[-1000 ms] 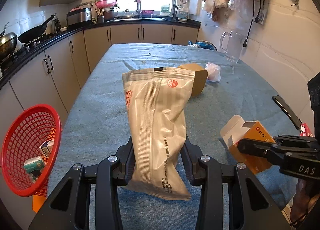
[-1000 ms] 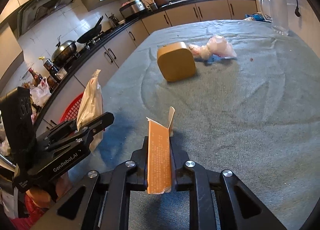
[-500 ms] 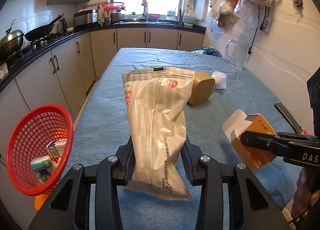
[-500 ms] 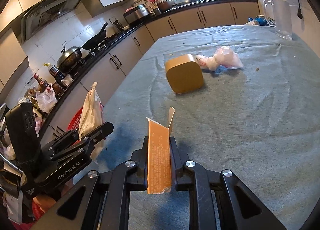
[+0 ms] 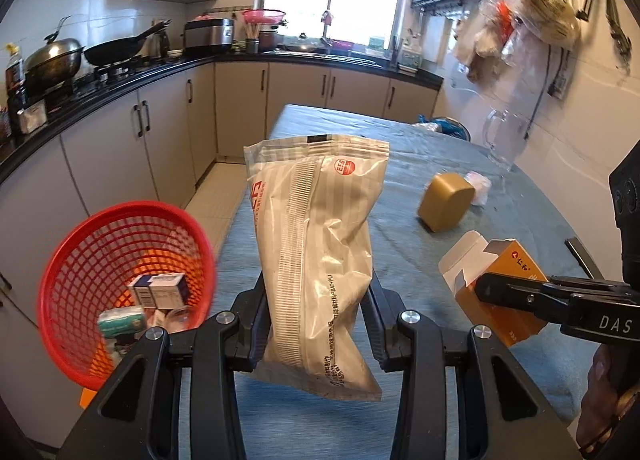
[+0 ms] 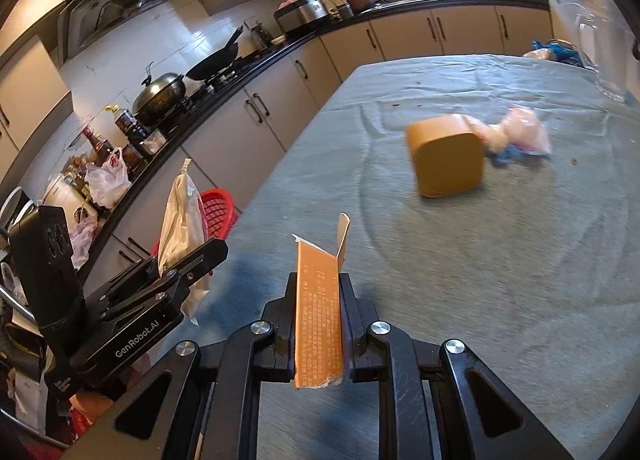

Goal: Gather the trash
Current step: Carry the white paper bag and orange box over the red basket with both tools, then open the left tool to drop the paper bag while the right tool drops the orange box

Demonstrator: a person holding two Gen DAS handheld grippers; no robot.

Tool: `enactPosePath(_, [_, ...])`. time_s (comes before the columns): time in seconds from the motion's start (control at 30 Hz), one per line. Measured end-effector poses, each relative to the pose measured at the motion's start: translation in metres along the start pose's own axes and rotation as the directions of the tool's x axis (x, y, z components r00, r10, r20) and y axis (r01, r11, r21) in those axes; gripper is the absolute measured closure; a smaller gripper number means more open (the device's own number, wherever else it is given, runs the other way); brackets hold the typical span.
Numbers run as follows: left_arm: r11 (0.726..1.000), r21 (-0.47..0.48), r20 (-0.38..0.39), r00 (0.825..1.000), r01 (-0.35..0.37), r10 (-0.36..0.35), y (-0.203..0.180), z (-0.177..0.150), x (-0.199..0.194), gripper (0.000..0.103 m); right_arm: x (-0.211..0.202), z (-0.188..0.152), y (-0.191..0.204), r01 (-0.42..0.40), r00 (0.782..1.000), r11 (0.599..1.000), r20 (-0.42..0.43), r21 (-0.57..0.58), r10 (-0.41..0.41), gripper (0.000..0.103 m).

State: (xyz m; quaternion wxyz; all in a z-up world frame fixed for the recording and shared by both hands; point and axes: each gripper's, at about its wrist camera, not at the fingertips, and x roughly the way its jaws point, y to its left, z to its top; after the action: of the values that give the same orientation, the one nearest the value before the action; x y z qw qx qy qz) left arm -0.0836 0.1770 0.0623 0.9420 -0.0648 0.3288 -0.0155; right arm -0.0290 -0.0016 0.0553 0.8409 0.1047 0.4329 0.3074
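My left gripper point(image 5: 316, 324) is shut on a tall white plastic food bag point(image 5: 316, 252), held upright above the table's left edge; from the right wrist view the same bag point(image 6: 182, 216) shows in that gripper point(image 6: 200, 260). The right gripper point(image 6: 318, 312) is shut on a flat orange carton point(image 6: 318, 316) with an open top flap; in the left wrist view this carton point(image 5: 496, 284) hangs to the right of the bag. A red mesh basket point(image 5: 92, 260) sits lower left, beside the table, with small boxes inside.
On the blue-grey tablecloth point(image 6: 500, 260) lie a mustard rounded box point(image 6: 446, 156), a crumpled pink and white wrapper point(image 6: 520, 132) and a clear jug point(image 5: 504, 140). Kitchen cabinets point(image 5: 160, 132) run along the left, with a floor aisle between them and the table.
Both grippers have shifted left and back with their loads. The red basket now looms larger and nearer the bag. The mustard box and wrapper lie further right.
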Motion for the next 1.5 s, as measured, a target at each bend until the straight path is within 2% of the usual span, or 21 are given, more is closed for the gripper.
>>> enactPosePath(0.37, [0.990,-0.121,0.045,0.996,-0.068,0.074,0.073,0.001,-0.020,0.064,0.040,0.026,0.058,-0.065,0.997,0.996,-0.041,-0.065,0.062,0.085])
enactPosePath(0.6, [0.961,-0.233,0.038,0.986,-0.148,0.161,0.140,-0.005,-0.030,0.064,0.076,0.043,0.103,-0.132,0.989,0.986,-0.078,-0.106,0.124,0.085])
enactPosePath(0.77, [0.941,-0.285,0.001,0.981,-0.184,0.192,0.172,-0.014,-0.023,0.064,0.113,0.049,0.132,-0.164,0.981,0.979,-0.121,-0.122,0.150,0.085])
enactPosePath(1.0, [0.930,-0.301,-0.048,0.977,-0.211,0.206,0.186,-0.020,-0.006,0.063,0.166,0.047,0.153,-0.152,0.974,0.981,-0.189,-0.118,0.127,0.082])
enactPosePath(1.1, [0.928,-0.310,-0.055,0.978,-0.208,0.201,0.189,-0.023,-0.005,0.058,0.174,0.048,0.152,-0.141,0.973,0.982,-0.201,-0.127,0.114,0.076])
enactPosePath(1.17, [0.927,-0.314,-0.042,0.979,-0.204,0.201,0.189,-0.022,-0.008,0.053,0.171,0.050,0.151,-0.141,0.975,0.981,-0.189,-0.131,0.114,0.073])
enactPosePath(1.23, [0.927,-0.311,-0.036,0.978,-0.207,0.206,0.188,-0.021,-0.009,0.052,0.164,0.052,0.149,-0.135,0.979,0.981,-0.170,-0.140,0.111,0.062])
enactPosePath(1.5, [0.932,-0.311,-0.010,0.981,-0.188,0.194,0.176,-0.014,-0.021,0.051,0.123,0.053,0.131,-0.140,0.987,0.980,-0.103,-0.144,0.126,0.061])
